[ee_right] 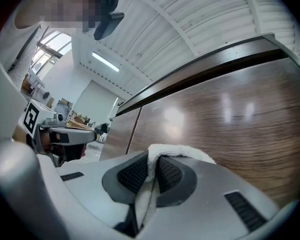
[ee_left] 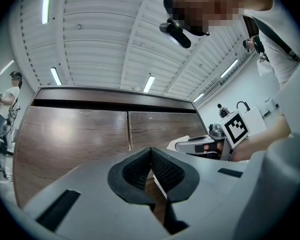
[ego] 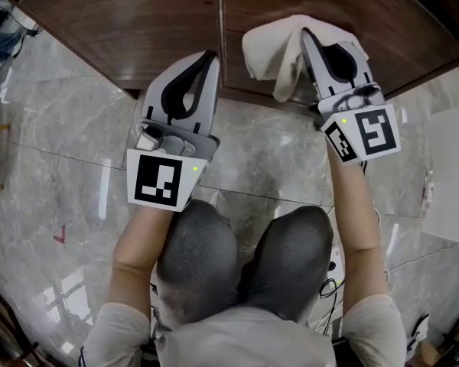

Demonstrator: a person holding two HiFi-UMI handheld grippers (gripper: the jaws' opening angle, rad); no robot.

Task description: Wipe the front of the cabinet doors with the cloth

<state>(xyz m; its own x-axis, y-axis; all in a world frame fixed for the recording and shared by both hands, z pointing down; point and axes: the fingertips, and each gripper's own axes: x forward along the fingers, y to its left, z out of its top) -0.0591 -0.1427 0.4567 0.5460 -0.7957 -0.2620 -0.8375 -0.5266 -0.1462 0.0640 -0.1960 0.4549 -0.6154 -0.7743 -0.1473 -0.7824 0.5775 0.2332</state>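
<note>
**Cloth pinched and held at the right door**

The right gripper (ee_right: 152, 160) had its jaws squeezed tight on the white cloth (ee_right: 176, 152). A fold stuck out past the tips and the rest hung down between the jaws. That way the soft part, not the hard jaws, would meet the wood. From the head view, the cloth (ego: 269, 46) lay over the right door (ego: 382, 14), low down near the floor (ego: 275, 151). It seemed to touch the wood, but I could not be sure.

The left gripper (ee_left: 151, 153) had its jaws closed with nothing in them. It pointed at the bottom of the left door (ego: 130, 17), just beside the thin gap (ego: 220, 21) between the two doors. It looked like it was only waiting, out of the cloth's way.

The person knelt close, knees (ego: 241, 262) on the floor, most likely to reach the low doors. Almost all of the wiping looked left to do.
</note>
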